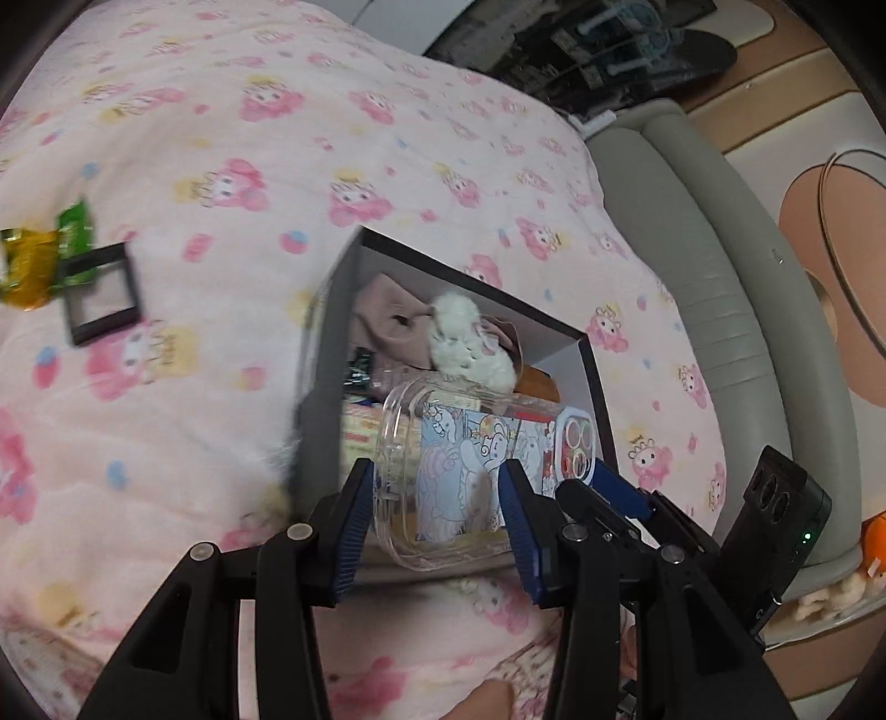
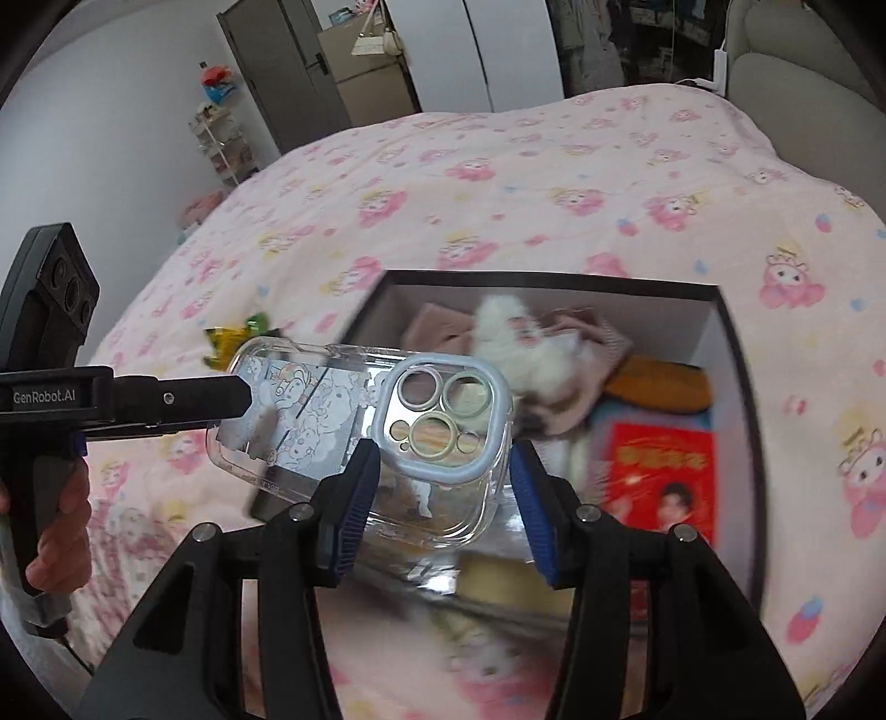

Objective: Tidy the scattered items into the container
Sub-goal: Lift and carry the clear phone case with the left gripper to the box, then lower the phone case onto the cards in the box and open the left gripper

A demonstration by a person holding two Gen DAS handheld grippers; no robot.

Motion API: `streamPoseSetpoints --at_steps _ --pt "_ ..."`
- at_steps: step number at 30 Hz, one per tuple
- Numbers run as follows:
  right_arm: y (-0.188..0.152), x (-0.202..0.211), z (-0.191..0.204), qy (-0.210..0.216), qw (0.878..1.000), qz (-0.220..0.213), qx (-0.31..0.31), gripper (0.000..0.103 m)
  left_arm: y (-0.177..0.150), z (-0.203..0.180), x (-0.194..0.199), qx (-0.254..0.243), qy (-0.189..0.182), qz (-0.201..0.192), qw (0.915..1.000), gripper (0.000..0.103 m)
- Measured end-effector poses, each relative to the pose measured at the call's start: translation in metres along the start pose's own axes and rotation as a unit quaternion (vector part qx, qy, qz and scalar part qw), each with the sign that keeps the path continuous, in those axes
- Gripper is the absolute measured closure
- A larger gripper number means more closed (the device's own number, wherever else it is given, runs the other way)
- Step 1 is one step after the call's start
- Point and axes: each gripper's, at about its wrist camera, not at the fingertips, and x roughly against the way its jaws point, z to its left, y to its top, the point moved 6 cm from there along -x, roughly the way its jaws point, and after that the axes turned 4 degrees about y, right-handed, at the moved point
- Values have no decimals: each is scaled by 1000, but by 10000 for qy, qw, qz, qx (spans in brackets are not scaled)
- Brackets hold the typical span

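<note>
A clear phone case (image 1: 454, 459) with cartoon art is held over the open dark box (image 1: 595, 354) on the pink bedspread. My left gripper (image 1: 434, 526) is shut on one end of the case. My right gripper (image 2: 443, 498) is shut on the camera-cutout end of the case (image 2: 443, 421). The right gripper's fingers (image 1: 620, 490) show in the left wrist view, and the left gripper's finger (image 2: 183, 401) in the right wrist view. The box (image 2: 725, 332) holds a white plush (image 2: 515, 343), pink cloth and a red packet (image 2: 659, 476). A small black frame (image 1: 99, 293) and green and yellow snack packets (image 1: 44, 260) lie on the bed.
The pink cartoon-print bedspread (image 2: 498, 194) covers the bed. A grey padded bed edge (image 1: 709, 249) runs along the right. Beyond the bed stand a dark door and white wardrobes (image 2: 432, 50).
</note>
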Motion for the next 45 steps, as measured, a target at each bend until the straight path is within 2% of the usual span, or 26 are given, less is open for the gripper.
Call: streamPoseSetpoints --at_steps 5,9,15,22,24,27,29,31,36,39,41,43,45 --pt "-13 -22 -51 -73 9989 295 -363 52 1 -13 -53 -66 278 426 9987 63" --pt "-26 -38 -71 -41 9952 605 -762 52 -6 -12 -77 -185 639 660 9956 63" --pt "-31 -47 -70 -42 9934 799 -820 51 -12 -18 -87 -606 1384 708 9860 63" --pt "-30 -44 -70 -26 9932 749 -890 51 -12 -18 -83 -858 1696 768 9788 63" --pt "-30 -43 -68 -87 9939 734 -824 51 -12 -20 -80 -877 1597 849 9796 63" --pt "-26 -39 -70 -173 9950 582 -789 51 -11 -23 -69 -946 1565 711 9806 63" --pt "-21 -34 -77 -425 9948 429 -816 51 -12 -27 -64 -968 1413 643 9831 63" --pt "-21 -38 -81 -533 9938 507 -834 51 -11 -31 -64 -937 1229 637 9859 63" --pt "-28 -60 -73 -216 9917 954 -835 51 -15 -35 -66 -853 1129 605 9881 63" --pt "-30 -64 -62 209 9909 1051 -819 51 -17 -36 -68 -815 1106 615 9886 63" --pt "-30 -58 -58 425 9903 965 -903 52 -18 -36 -73 -802 1083 625 9889 63" --pt "-26 -46 -63 163 9932 706 -909 52 -20 -36 -76 -763 949 666 9903 63" --pt "-21 -34 -74 -364 9949 420 -846 52 -24 -38 -82 -722 794 755 9914 63"
